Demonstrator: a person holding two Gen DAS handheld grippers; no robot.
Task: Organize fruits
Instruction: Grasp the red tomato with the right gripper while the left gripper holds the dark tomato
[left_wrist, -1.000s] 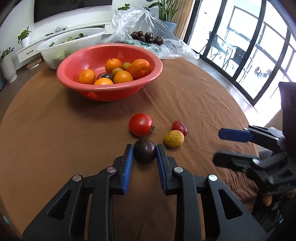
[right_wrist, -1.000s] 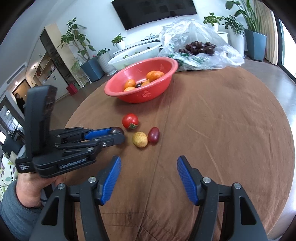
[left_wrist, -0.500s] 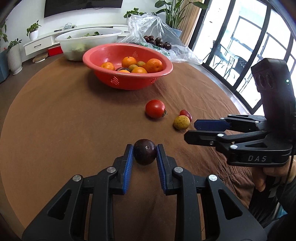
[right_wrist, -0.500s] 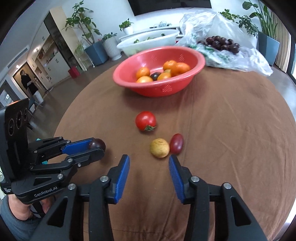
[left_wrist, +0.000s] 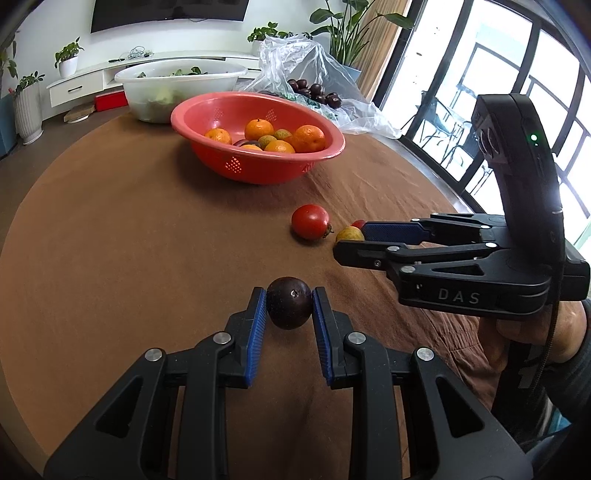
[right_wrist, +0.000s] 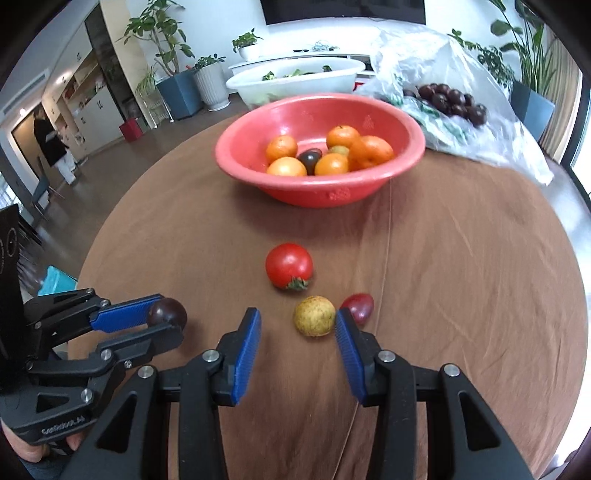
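Observation:
My left gripper (left_wrist: 289, 308) is shut on a dark purple round fruit (left_wrist: 289, 308), held just above the brown tablecloth. It also shows at the left of the right wrist view, the fruit (right_wrist: 168, 312) at its tips. My right gripper (right_wrist: 297, 317) is open and partly narrowed, low over the cloth. A yellow fruit (right_wrist: 314, 315) lies between its fingertips, close to the right pad, and is not squeezed. A small dark red tomato (right_wrist: 358, 305) lies just right of it, a red tomato (right_wrist: 289, 264) beyond. The red bowl (right_wrist: 317, 192) holds oranges and a dark fruit.
Behind the bowl stand a white basin (left_wrist: 147, 96) of greens and a clear plastic bag (left_wrist: 314, 66) with several dark fruits. The round table's edge (left_wrist: 22, 229) curves close at left and right. A person (right_wrist: 48, 140) stands far off in the room.
My left gripper drew back from the loose fruits with the dark fruit in it. My right gripper narrowed and moved forward until the yellow fruit lay between its tips.

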